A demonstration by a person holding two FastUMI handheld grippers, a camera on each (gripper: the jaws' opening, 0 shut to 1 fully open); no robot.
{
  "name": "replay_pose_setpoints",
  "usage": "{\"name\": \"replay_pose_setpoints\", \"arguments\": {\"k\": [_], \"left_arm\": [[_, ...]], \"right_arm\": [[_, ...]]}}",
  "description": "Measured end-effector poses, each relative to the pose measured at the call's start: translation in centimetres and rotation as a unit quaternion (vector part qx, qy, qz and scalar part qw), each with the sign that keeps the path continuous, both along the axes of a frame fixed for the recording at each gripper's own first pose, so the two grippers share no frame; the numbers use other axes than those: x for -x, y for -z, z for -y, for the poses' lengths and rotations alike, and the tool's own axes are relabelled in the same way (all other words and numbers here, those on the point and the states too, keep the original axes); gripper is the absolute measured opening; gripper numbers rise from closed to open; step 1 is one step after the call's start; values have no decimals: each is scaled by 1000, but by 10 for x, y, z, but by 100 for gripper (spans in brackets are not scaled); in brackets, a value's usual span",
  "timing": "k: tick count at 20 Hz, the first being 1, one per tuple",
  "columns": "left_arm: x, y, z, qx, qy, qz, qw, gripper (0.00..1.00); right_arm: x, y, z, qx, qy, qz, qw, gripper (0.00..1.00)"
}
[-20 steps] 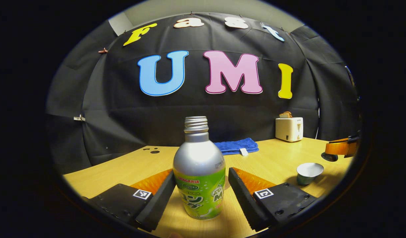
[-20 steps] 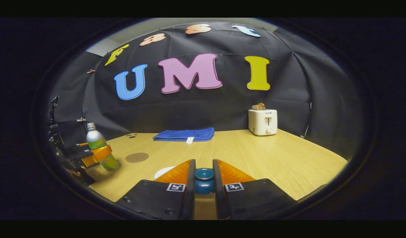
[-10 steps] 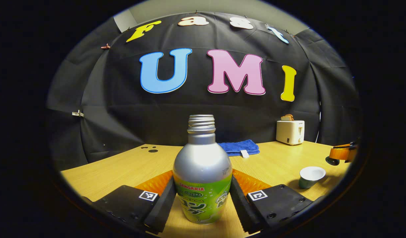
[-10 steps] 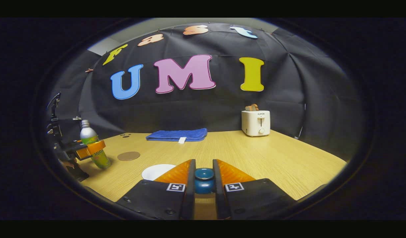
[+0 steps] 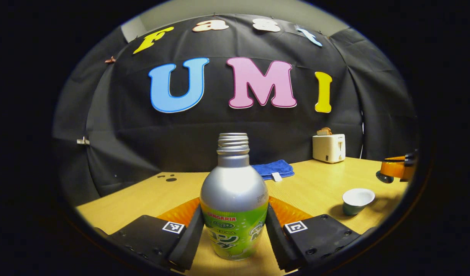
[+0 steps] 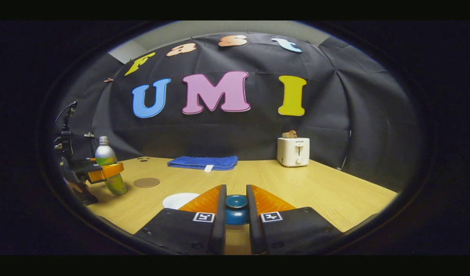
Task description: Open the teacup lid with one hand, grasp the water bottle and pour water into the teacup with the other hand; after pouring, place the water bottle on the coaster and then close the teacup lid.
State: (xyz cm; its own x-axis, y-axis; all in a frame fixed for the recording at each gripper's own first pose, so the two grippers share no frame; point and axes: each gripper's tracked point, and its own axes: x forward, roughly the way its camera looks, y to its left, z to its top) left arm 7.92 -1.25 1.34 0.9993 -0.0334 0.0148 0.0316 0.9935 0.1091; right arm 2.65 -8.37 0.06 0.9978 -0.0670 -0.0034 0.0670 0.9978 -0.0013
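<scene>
A silver bottle (image 5: 234, 199) with a green label and no cap stands upright on the wooden table (image 5: 143, 195). My left gripper (image 5: 234, 220) is shut on it, both fingers pressed against its label. In the right gripper view the bottle (image 6: 104, 155) is at the far left, with the left gripper (image 6: 104, 171) around it. The teacup (image 5: 357, 200), uncovered and white inside, sits to the right. My right gripper (image 6: 236, 195) is shut on the blue knob of the teacup lid (image 6: 236, 209), held above the table beside the teacup (image 6: 180, 200). A round brown coaster (image 6: 146, 182) lies beside the bottle.
A folded blue towel (image 6: 202, 162) lies at the back of the table near the black cloth wall. A white toaster (image 6: 293, 151) with bread in it stands at the back right. The right gripper (image 5: 395, 170) shows at the right edge of the left gripper view.
My left gripper's fingers have closed from either side onto the bottle. The right gripper still holds the lid and has shifted only slightly.
</scene>
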Motion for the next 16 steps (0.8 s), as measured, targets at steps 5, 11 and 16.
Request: {"name": "replay_pose_setpoints", "arguments": {"k": [5, 11, 16], "left_arm": [[-6, -22, 23, -111, 27, 15, 993, 80], [-19, -7, 50, -306, 63, 1, 950, 80], [-24, -1, 80, -437, 109, 17, 892, 80]], "right_arm": [[-4, 1, 8, 0, 3, 0, 1000, 31], [-5, 1, 17, 0, 0, 1, 1000, 29], [-4, 1, 12, 0, -11, 0, 1000, 34]]}}
